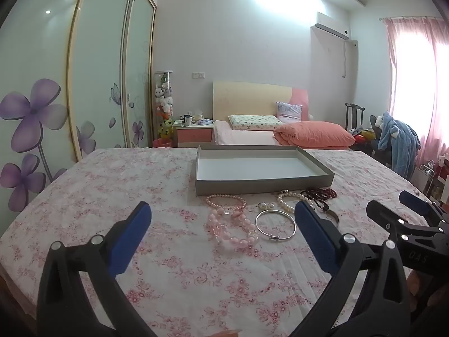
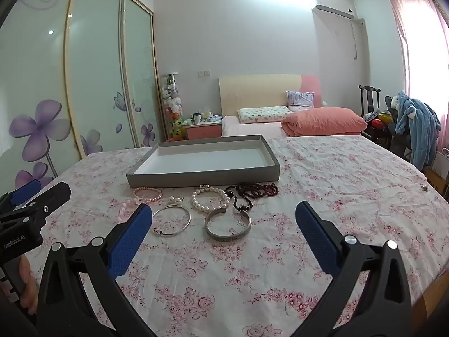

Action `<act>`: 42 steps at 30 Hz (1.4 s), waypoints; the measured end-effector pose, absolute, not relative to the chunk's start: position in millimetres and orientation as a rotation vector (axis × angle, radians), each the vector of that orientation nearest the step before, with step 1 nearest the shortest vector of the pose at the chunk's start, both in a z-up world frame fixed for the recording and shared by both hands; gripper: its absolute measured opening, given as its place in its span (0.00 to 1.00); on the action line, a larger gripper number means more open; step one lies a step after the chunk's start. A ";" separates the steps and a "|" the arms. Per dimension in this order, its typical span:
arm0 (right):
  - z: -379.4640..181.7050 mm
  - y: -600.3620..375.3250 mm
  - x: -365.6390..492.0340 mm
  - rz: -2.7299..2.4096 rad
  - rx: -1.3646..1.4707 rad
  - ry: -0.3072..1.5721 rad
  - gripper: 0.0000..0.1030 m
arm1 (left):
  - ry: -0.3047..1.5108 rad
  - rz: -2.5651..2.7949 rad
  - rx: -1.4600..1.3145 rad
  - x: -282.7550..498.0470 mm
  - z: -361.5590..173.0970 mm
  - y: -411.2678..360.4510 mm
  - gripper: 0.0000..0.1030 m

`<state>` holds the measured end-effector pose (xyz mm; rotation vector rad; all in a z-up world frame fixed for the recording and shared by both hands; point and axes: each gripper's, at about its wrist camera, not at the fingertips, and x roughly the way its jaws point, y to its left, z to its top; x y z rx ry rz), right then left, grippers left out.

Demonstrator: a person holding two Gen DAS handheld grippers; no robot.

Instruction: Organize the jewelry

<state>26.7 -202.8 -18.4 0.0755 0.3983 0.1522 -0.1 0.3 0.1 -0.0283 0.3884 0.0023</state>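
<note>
Jewelry lies in a loose row on the flowered cloth of the bench, just in front of the gray tray (image 2: 202, 181), which has nothing in it. Both my claws hang above the cloth with jaws spread as wide as they go and nothing between them: the left claw (image 1: 223, 234) faces the pink bead bracelet (image 1: 233, 230) and the thin silver bangle (image 1: 275, 226), the right claw (image 2: 224, 234) faces the wide silver cuff (image 2: 228, 226). Behind those sit the white pearl bracelet (image 2: 209, 199), the small pink pearl bracelet (image 2: 148, 194) and the dark bead strand (image 2: 252, 193), close to the tray wall. I judge the first pick is still ahead. To do it well I take one piece per claw, starting with the nearest, pinching across the band, not flat on the cloth, so I catch no fabric and drag no neighbor.
</note>
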 end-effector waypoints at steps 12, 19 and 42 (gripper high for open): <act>-18.0 -203.6 26.4 0.152 0.077 0.396 0.98 | 0.388 0.007 -0.028 -1.0 0.6 1.1 0.96; -17.8 -204.1 26.7 0.153 0.078 0.397 0.98 | 0.390 0.006 -0.028 1.1 -1.8 2.7 0.96; -15.3 -204.1 25.6 0.154 0.078 0.395 0.98 | 0.393 0.007 -0.029 0.9 -2.6 3.7 0.96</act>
